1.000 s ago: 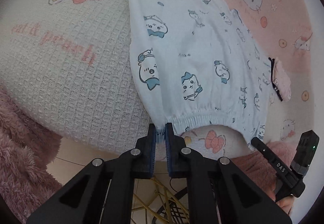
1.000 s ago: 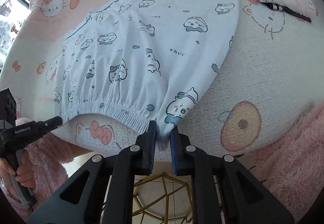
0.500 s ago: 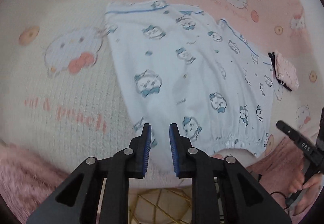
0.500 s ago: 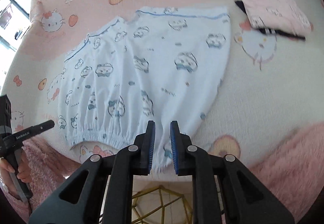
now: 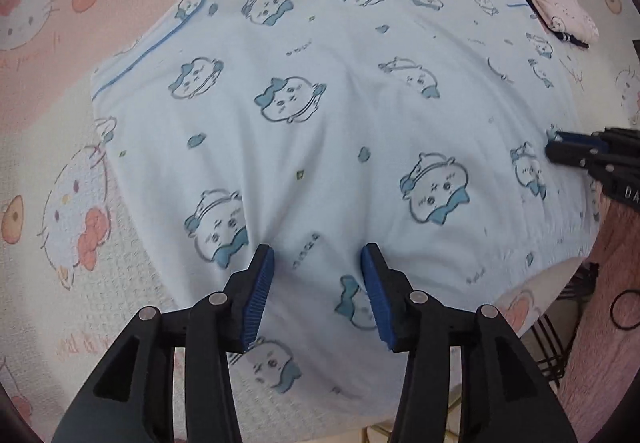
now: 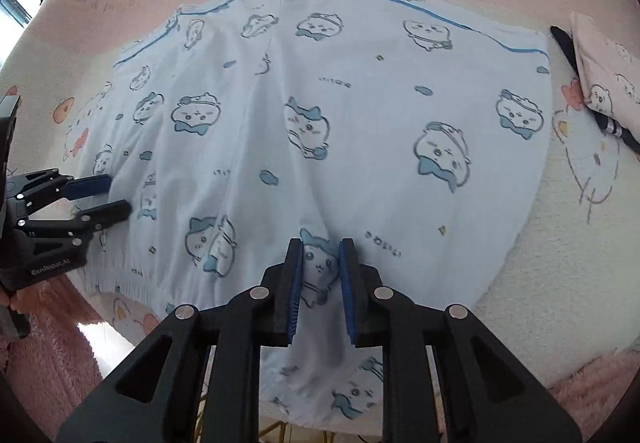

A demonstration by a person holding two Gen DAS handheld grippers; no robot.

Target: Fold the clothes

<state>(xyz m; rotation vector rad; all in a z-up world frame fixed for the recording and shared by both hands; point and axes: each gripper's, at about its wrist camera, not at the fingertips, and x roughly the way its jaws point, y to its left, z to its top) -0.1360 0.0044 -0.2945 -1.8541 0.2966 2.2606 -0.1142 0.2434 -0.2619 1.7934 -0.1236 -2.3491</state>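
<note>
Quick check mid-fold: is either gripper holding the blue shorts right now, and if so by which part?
Nothing is held. The left gripper and right gripper are both open above the blue shorts, which lie spread flat.

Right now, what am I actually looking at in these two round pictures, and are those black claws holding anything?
No robot here: a person holds a pair of tongs in each hand, with a camera on each looking along the fingers. One picture shows the left tongs, the other the right tongs. Both are open, holding nothing, above light blue shorts printed with cartoon faces. The shorts lie spread flat on a pink cat-print blanket. Beside them sits a small folded pink garment.
</note>
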